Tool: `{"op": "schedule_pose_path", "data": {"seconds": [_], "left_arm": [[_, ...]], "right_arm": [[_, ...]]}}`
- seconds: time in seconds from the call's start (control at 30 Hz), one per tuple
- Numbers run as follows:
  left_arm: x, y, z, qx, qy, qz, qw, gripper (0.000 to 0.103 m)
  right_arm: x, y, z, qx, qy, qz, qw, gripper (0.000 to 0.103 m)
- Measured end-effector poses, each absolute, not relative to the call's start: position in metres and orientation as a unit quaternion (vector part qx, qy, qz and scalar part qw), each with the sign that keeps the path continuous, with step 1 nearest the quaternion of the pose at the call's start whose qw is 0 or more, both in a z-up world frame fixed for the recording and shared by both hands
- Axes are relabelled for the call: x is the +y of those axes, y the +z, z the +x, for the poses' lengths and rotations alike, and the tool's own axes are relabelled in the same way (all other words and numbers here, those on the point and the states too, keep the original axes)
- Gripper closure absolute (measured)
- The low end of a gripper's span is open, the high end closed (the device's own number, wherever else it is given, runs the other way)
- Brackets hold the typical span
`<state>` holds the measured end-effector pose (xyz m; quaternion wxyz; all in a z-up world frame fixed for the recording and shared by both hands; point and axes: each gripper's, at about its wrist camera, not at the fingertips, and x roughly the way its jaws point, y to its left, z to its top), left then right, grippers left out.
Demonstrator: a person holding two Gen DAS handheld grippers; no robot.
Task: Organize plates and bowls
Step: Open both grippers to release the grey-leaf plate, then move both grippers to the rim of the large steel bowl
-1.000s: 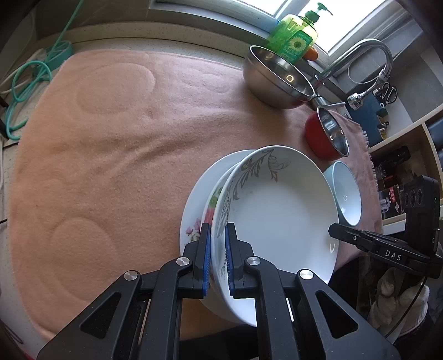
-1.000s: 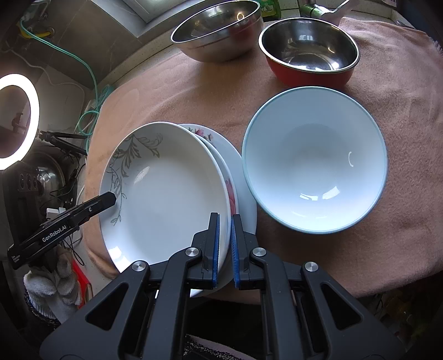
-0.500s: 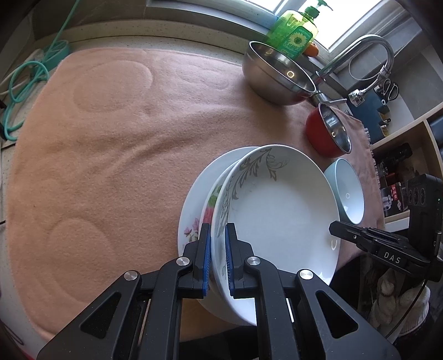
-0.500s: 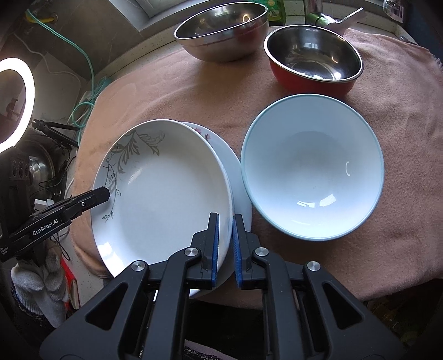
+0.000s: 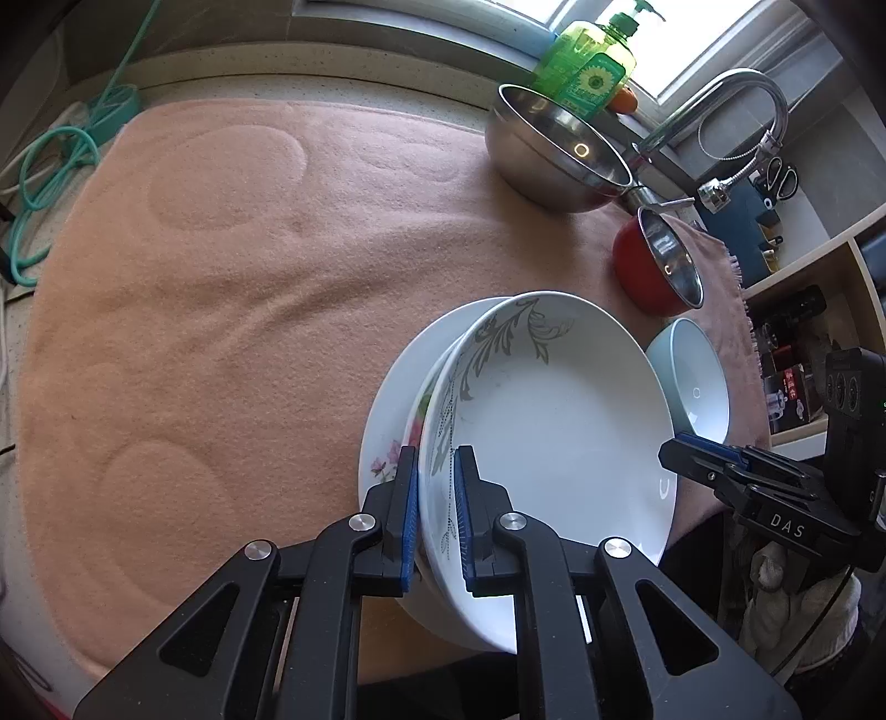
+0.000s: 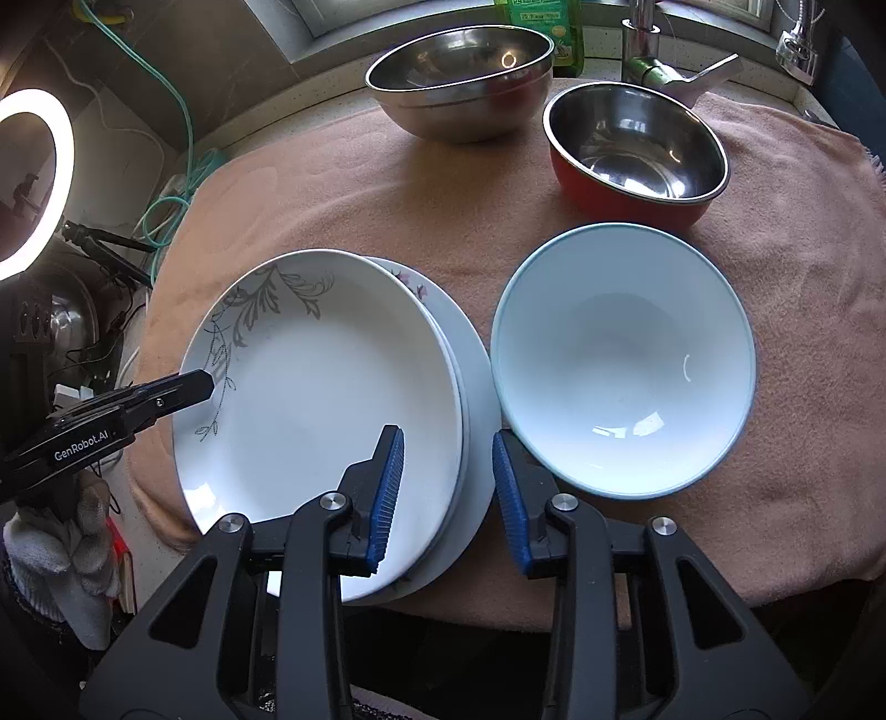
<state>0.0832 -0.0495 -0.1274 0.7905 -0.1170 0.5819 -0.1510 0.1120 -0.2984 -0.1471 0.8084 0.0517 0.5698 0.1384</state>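
From the left wrist, the left gripper clamps the near rim of the leaf plate (it sits atop a flowered plate); bare mat lies left of the jaws.

From the right wrist, the right gripper has just been opening, its jaws straddling both plates' edge without pressing; a white bowl sits just right.

**Sunlit counter, sharp frames, fisheye bending**

You get bright daylight from the window, glinting on the steel bowl. A ring light glows at your left. Edges curve and darken; nothing is blurred.
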Motion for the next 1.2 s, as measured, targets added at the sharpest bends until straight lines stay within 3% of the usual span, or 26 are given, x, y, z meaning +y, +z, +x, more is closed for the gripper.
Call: {"op": "schedule_pose_path", "data": {"seconds": [0.97, 1.1, 1.2], "left_arm": [[-0.042, -0.094, 0.099, 0.553, -0.168, -0.131, 0.806, 0.088], [-0.042, -0.084, 0.106, 0.539, -0.166, -0.132, 0.815, 0.075], [-0.042, -0.078, 0.116, 0.533, -0.166, -0.129, 0.82, 0.073]], "right_arm": [[-0.3, -0.111, 0.115, 0.549, 0.182, 0.096, 0.81, 0.066], [-0.302, -0.088, 0.124, 0.529, 0.185, 0.09, 0.823, 0.066], [-0.308, -0.068, 0.135, 0.51, 0.183, 0.084, 0.836, 0.066]]}}
